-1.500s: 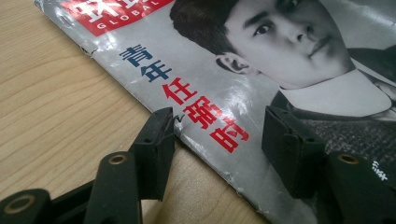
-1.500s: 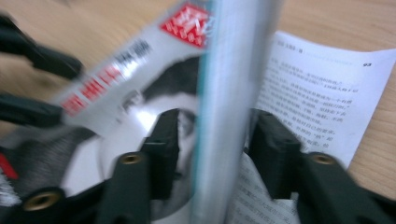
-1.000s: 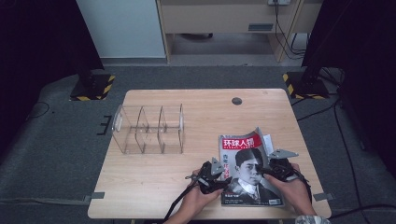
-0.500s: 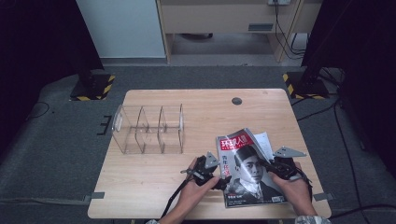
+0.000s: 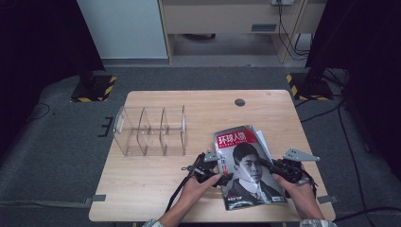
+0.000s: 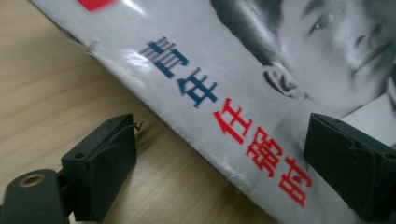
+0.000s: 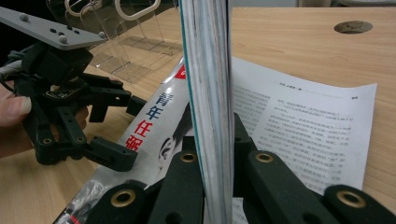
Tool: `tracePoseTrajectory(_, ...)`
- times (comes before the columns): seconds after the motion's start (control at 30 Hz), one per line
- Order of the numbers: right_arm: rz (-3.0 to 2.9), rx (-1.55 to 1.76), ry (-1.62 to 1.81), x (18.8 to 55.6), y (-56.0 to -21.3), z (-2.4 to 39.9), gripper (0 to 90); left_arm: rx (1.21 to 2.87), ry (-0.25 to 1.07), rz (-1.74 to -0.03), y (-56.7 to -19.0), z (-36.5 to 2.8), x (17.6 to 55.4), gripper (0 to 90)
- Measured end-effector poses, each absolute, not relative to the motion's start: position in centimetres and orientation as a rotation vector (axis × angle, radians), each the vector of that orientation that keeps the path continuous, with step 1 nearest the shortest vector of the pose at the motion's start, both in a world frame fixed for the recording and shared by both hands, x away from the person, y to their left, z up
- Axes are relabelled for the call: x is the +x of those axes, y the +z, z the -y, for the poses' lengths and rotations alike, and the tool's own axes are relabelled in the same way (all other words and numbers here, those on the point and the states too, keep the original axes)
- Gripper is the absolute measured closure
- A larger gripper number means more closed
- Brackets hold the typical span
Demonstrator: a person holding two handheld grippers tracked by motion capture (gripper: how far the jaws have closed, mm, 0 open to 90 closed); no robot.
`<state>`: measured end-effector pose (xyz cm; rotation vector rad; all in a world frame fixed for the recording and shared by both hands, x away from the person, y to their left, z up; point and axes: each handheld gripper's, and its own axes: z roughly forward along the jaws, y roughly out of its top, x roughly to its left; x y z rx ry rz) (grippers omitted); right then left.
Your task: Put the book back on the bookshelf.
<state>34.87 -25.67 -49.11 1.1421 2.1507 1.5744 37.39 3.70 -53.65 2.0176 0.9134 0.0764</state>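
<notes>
Right gripper (image 5: 267, 165) is clamped on the magazine (image 5: 248, 165), pinching its stack of pages edge-on at the table's (image 5: 156, 179) near right. Left gripper (image 5: 218, 171) sits at the magazine's spine edge, jaws just opened, straddling it with pads off the cover; clear acrylic divider rack (image 5: 150, 131) stands well apart to the left.

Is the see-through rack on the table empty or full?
Empty. The clear rack has nothing in its slots; the magazine lies outside it on the table.
</notes>
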Motion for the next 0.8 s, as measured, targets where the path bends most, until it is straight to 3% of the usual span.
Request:
tracePoseTrajectory(0.17, -2.169, 1.181, 1.559, 35.0, -49.6, 25.5, 87.7, 2.036, 0.087, -0.904, -53.5, -3.4, 37.4, 20.5)
tracePoseTrajectory(0.3, -2.202, 1.24, 1.484, 35.4, -50.4, 25.5, 87.2, 2.044, 0.121, -0.926, -53.4, -3.6, 37.5, 33.0)
tracePoseTrajectory(0.33, -2.236, 1.259, 1.431, 35.5, -50.9, 25.2, 86.4, 2.045, 0.14, -0.934, -53.4, -3.6, 37.5, 40.0)
tracePoseTrajectory(0.53, -2.311, 1.257, 1.278, 35.5, -51.7, 24.6, 80.2, 2.081, 0.217, -0.91, -53.4, -3.5, 37.2, 49.6)
tracePoseTrajectory(0.63, -2.325, 1.248, 1.19, 35.6, -52.0, 24.4, 68.8, 2.077, 0.216, -0.922, -53.3, -3.5, 37.1, 55.6)
tracePoseTrajectory(0.67, -2.328, 1.256, 1.154, 35.7, -52.1, 24.4, 61.3, 2.076, 0.215, -0.922, -53.3, -3.6, 37.1, 56.4)
tracePoseTrajectory(0.7, -2.308, 1.295, 1.092, 35.8, -52.3, 24.6, 47.4, 2.076, 0.209, -0.923, -53.3, -3.6, 37.0, 57.9)
tracePoseTrajectory(0.73, -2.279, 1.314, 1.077, 35.8, -52.3, 24.8, 40.1, 2.078, 0.206, -0.922, -53.3, -3.7, 37.0, 58.0)
tracePoseTrajectory(0.77, -2.279, 1.314, 1.077, 35.8, -52.3, 24.8, 40.1, 2.078, 0.206, -0.922, -53.3, -3.7, 37.0, 58.2)
tracePoseTrajectory(0.8, -2.228, 1.363, 1.03, 35.8, -52.4, 25.3, 30.5, 2.078, 0.204, -0.923, -53.3, -3.7, 37.1, 58.3)
